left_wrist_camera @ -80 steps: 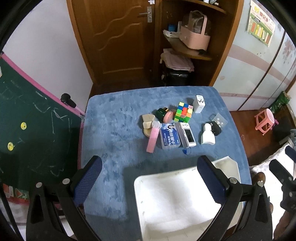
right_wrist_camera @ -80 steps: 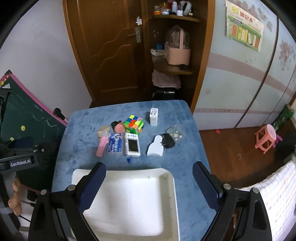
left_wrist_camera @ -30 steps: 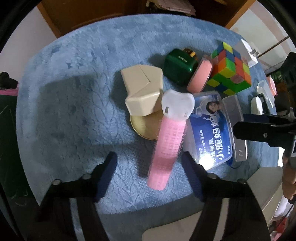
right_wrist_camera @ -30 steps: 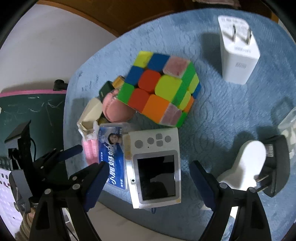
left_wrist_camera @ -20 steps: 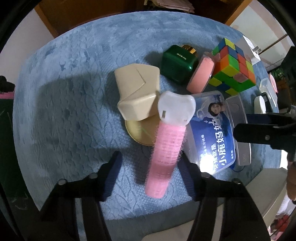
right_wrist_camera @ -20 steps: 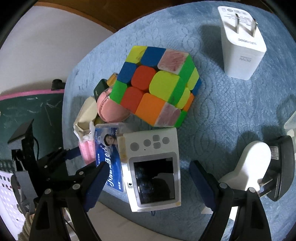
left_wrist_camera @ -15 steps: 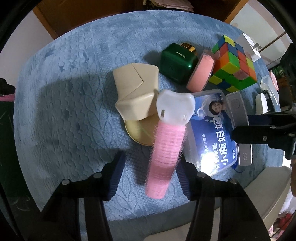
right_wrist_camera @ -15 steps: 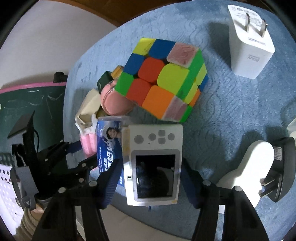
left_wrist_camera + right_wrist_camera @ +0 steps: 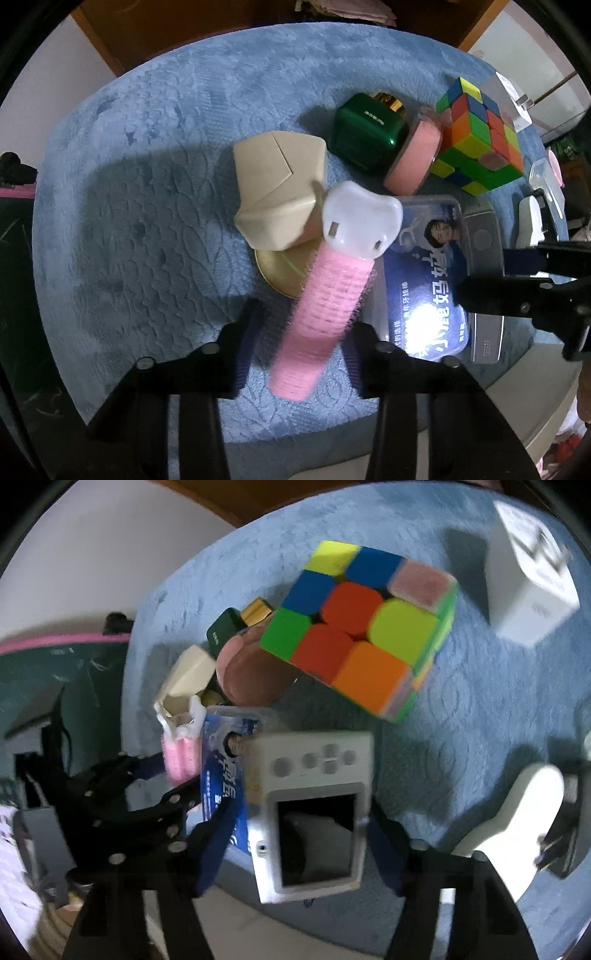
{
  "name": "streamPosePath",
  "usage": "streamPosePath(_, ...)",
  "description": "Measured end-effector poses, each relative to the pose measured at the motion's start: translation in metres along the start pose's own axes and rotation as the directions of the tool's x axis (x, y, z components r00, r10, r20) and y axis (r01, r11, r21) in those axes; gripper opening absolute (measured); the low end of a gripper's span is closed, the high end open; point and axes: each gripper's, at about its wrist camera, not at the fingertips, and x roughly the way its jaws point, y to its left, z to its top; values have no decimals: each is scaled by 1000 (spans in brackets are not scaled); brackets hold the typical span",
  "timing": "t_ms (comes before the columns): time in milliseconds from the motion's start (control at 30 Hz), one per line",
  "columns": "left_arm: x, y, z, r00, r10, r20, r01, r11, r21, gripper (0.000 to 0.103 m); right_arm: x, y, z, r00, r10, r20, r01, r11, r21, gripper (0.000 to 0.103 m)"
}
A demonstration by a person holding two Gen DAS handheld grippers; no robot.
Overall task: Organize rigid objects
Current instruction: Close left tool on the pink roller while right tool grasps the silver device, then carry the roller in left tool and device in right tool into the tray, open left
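Left wrist view: the left claw stands with its fingers either side of the lower end of the pink hair roller; whether the pads touch it I cannot tell. The roller lies on the blue surface, its white cap pointing away from the claw. Just left of the cap sits a cream box, resting on a gold disc. Right of the roller lies a blue-labelled clear case, what is inside hidden by its label. Beyond the cap are a green box, a pink round compact and a colour cube. The right claw cuts in from the right edge.

Right wrist view, blurred: the right claw has its fingers on either side of the white handheld console; contact is hard to make out. The colour cube sits beyond the console, a white plug adapter further right, partly smeared. A white holder and a black plug lie right of the console, the plug cut off by the edge. A white tray shows only as a strip beneath the console.
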Motion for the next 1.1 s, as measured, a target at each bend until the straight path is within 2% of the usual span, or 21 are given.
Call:
streamPosePath(67,-1,1,0,1000,-7,11,7,1000,-5,28,-1,-4,-3,1000,11,7,-11,1000,13,59)
streamPosePath(133,-2,1,-1,1000,-13,22,13,1000,-4,25,-3,-3,-6,1000,-8,26,8,1000,9,59)
streamPosePath(367,-20,2,-10,997,-13,77,15,1000,-27,24,-10,7,-18,992,-103,72,102,995,16,59)
streamPosePath(500,-45,12,-17,993,-19,118,25,999,-48,24,-26,8,-30,986,-100,132,97,995,29,59)
streamPosePath(633,-81,14,-35,987,-23,161,31,998,-48,24,-58,14,-42,976,-81,203,73,996,48,59)
streamPosePath(800,-142,-6,-70,971,8,241,-7,1000,-5,24,-111,32,-69,951,-72,301,67,997,27,59)
streamPosePath(933,-192,-21,-100,950,28,311,-33,999,9,24,-157,52,-104,926,-91,367,96,995,6,59)
streamPosePath(1100,-238,-37,-136,928,25,371,-25,1000,-6,24,-206,73,-158,898,-77,433,103,994,-38,59)
